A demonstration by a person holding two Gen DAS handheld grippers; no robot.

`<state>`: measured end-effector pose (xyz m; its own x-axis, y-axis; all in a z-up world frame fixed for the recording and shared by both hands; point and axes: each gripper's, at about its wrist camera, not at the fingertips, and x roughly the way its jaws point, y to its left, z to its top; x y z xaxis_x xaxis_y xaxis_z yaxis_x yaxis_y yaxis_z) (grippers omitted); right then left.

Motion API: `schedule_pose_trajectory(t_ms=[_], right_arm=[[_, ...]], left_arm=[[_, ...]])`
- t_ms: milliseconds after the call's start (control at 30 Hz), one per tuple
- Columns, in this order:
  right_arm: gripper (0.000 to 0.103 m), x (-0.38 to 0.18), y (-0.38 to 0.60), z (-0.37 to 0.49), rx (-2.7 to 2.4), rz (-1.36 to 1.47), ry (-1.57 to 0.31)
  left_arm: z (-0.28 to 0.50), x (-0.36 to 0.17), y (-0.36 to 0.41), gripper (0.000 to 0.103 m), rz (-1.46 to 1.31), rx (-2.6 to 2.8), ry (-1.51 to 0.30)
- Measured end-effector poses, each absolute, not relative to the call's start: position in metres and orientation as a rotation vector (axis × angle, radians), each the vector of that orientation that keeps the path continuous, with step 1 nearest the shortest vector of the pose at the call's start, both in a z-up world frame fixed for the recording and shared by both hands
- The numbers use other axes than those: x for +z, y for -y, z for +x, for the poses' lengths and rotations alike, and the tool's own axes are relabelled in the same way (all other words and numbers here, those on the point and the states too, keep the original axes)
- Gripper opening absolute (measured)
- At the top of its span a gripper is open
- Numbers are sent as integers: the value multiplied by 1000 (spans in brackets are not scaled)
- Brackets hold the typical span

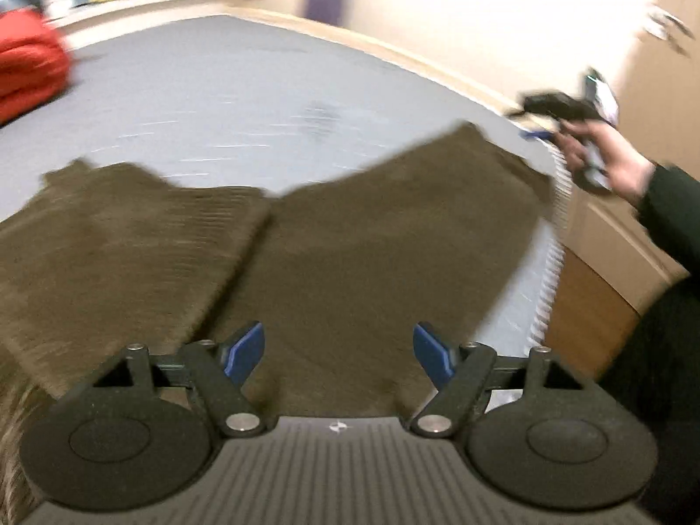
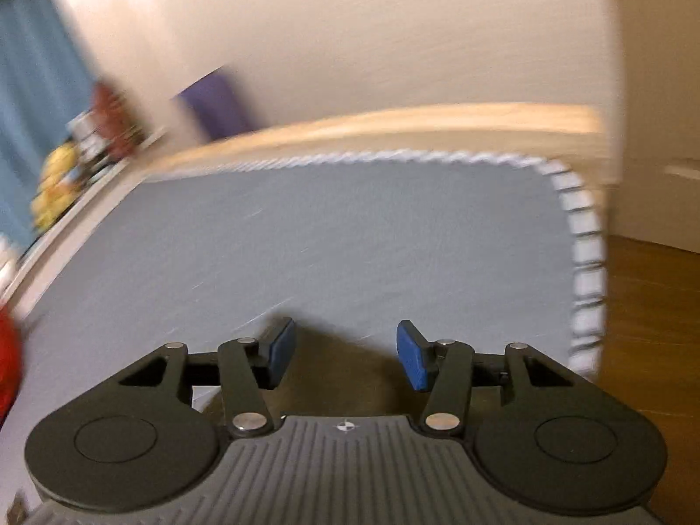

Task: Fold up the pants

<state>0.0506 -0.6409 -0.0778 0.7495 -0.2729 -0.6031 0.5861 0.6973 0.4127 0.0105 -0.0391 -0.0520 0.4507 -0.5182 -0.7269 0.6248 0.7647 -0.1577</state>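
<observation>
Grey bed (image 1: 227, 87) fills the scene, and the brown pants (image 1: 350, 240) lie flat across it, right below and ahead of the left gripper (image 1: 339, 352), legs spreading away. That left gripper hangs spread, nothing between its blue pads. Over at the bed's edge, the right gripper (image 2: 345, 354) is spread too, empty, just a corner of the pants beneath it.

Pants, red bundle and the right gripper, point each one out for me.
pants (image 1: 372, 253): left wrist view, flat middle of the brown cloth.
red bundle (image 1: 26, 74): left wrist view, its front face.
right gripper (image 2: 345, 354): right wrist view, midway between its blue fingertips.
</observation>
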Motion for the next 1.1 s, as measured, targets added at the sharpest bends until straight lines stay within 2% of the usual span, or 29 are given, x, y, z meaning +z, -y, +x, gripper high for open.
schedule_pose_trajectory(t_ms=[133,200,233,333,433,567,700,867,1100], right_arm=[[54,-95,609,89,-395,591,-628],[54,-105,597,102,-359,585,-685],[54,-109,592,109,-370,568,-717],[54,-118,582,120,-447,539,-781],[57,-110,566,130,-493,493,-781],[56,-91,523,137,-420,479,-736],[57,-60,457,144,-244,383,-688],[57,-24,348,132,85,231,-639],[60,-2,194,62,552,-116,-550]], left_arm=[[21,-68,32,75,79,-593,-910],[22,-74,29,63,63,-577,-950],[22,-81,27,61,67,-571,-980],[21,-113,26,59,164,-549,-1097],[13,-109,28,59,209,-565,-1051],[10,-75,-1,63,87,-540,-970],[10,-54,-51,72,47,-328,-883],[7,-60,-120,85,-6,62,-871],[-16,-71,-193,88,-113,195,-930]])
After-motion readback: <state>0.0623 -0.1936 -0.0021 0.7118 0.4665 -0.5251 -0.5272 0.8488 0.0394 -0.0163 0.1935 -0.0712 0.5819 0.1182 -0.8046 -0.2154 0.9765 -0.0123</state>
